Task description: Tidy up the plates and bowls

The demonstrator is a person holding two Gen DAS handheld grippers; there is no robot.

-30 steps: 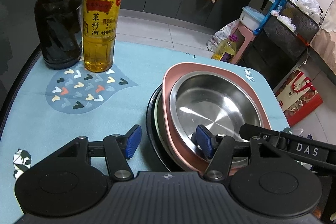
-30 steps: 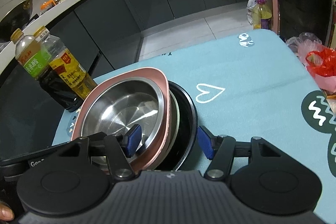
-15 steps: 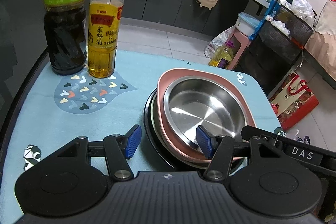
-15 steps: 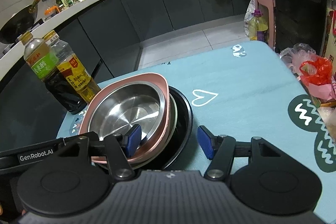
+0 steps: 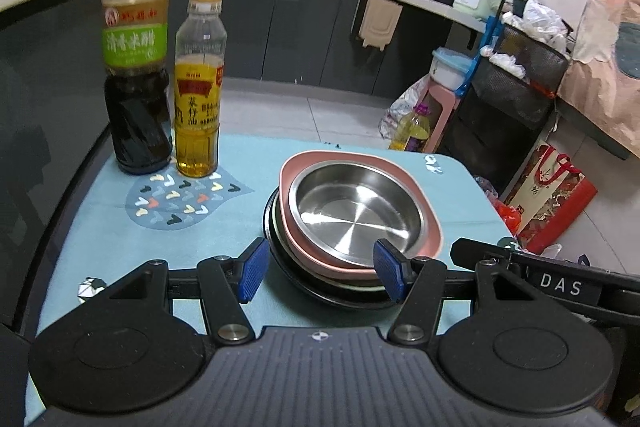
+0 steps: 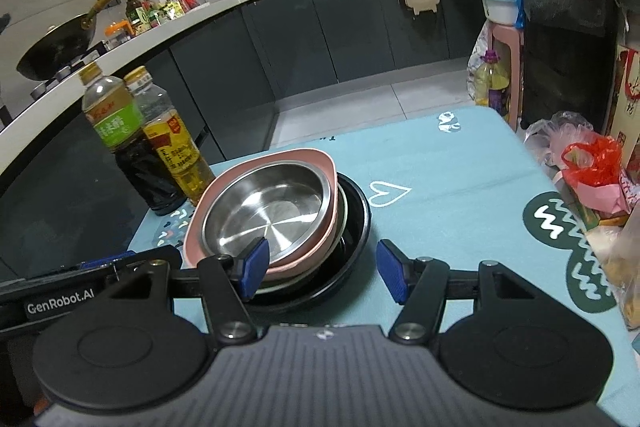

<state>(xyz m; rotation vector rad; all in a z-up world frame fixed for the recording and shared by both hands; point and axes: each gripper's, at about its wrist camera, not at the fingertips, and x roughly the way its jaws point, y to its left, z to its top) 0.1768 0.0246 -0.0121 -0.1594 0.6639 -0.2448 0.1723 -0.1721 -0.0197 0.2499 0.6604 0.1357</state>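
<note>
dishes sit stacked at the centre of both frames: steel bowl (image 5: 356,213) nested in a pink plate (image 5: 430,223), over a pale dish whose edge barely shows, all in a black plate (image 6: 356,223) on the blue mat (image 6: 460,183). my left gripper (image 5: 320,271) is spread wide and holds nothing, as is my right gripper (image 6: 322,267) (its left pad overlaps the stack's near rim in view; contact unclear). vinegar bottle (image 5: 136,75) and oil bottle (image 5: 198,87) stand upper left, just beside each other.
</note>
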